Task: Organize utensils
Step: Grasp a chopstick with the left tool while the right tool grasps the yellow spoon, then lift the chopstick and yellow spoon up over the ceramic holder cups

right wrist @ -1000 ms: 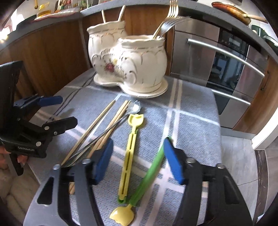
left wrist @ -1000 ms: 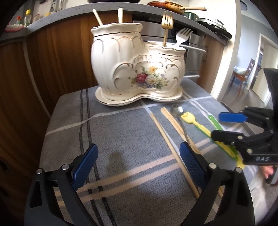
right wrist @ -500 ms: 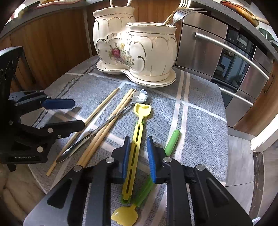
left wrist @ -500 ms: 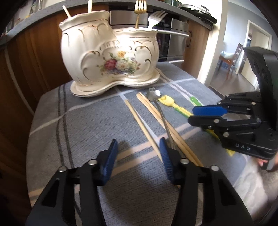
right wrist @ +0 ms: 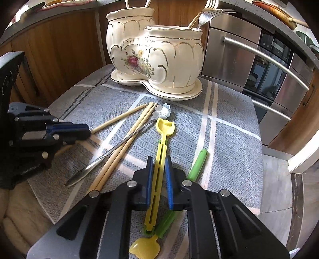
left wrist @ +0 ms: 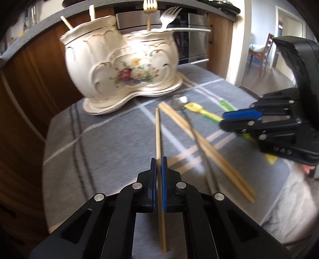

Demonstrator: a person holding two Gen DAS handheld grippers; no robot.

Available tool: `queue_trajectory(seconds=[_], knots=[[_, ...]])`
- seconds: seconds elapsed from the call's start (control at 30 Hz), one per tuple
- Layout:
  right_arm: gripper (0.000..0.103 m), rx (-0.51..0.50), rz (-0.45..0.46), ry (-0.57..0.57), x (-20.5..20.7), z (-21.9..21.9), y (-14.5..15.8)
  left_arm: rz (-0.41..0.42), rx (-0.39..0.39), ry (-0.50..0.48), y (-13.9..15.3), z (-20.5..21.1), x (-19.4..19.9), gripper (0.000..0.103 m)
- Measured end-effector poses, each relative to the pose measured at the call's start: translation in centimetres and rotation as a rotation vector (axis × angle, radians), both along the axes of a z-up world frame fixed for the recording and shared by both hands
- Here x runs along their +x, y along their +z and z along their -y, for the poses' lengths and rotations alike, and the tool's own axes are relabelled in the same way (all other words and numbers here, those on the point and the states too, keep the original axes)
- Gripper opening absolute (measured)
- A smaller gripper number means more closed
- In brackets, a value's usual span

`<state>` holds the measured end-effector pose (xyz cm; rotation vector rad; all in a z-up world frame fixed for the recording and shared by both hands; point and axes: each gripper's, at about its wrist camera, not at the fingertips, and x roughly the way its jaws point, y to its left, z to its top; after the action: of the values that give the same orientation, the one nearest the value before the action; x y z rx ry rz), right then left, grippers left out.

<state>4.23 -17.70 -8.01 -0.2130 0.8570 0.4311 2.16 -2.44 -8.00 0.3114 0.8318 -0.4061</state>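
Wooden chopstick (left wrist: 159, 139) pinched in left gripper (left wrist: 158, 165), just closed. Right gripper (right wrist: 159, 165), just closing, clamps yellow utensil's slotted handle (right wrist: 159, 159) over cloth (right wrist: 229, 139); green utensil (right wrist: 196, 163) partly hidden beneath.

In the left wrist view the holder (left wrist: 121, 65) is blurred. The forks (right wrist: 207, 12) are cut off by the top edge and sink into the holder's rim. The green utensil (right wrist: 196, 165) runs under the right gripper (right wrist: 159, 161).
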Motion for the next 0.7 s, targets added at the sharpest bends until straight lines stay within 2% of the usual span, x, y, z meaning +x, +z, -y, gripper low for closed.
queue_trajectory(seconds=[0.13, 0.23, 0.33, 0.4, 0.43, 0.47, 0.7], knots=[[0.013, -0.007, 0.003, -0.020, 0.5, -0.1, 0.0, -0.041, -0.071, 0.022, 0.0, -0.9, 0.7, 0.006], [0.017, -0.019, 0.011, -0.034, 0.9, -0.2, -0.1, -0.046, -0.080, 0.025, -0.1, -0.6, 0.9, 0.020], [0.018, -0.035, 0.028, -0.040, 1.2, -0.4, -0.1, -0.037, -0.077, 0.034, -0.2, -0.2, 0.9, 0.020], [0.016, -0.028, 0.023, -0.041, 1.3, -0.4, -0.1, -0.026, -0.068, 0.044, -0.3, -0.1, 1.1, 0.019], [0.012, -0.019, 0.018, -0.033, 1.2, -0.4, 0.0, -0.022, -0.062, 0.046, -0.3, 0.0, 1.2, 0.015], [0.011, -0.018, 0.019, -0.033, 1.2, -0.4, 0.0, -0.012, -0.044, 0.050, -0.3, 0.0, 1.2, 0.005], [0.010, 0.043, 0.049, -0.043, 0.5, 0.5, 1.3, 0.016, -0.047, 0.028, 0.5, -0.5, 0.5, 0.005]])
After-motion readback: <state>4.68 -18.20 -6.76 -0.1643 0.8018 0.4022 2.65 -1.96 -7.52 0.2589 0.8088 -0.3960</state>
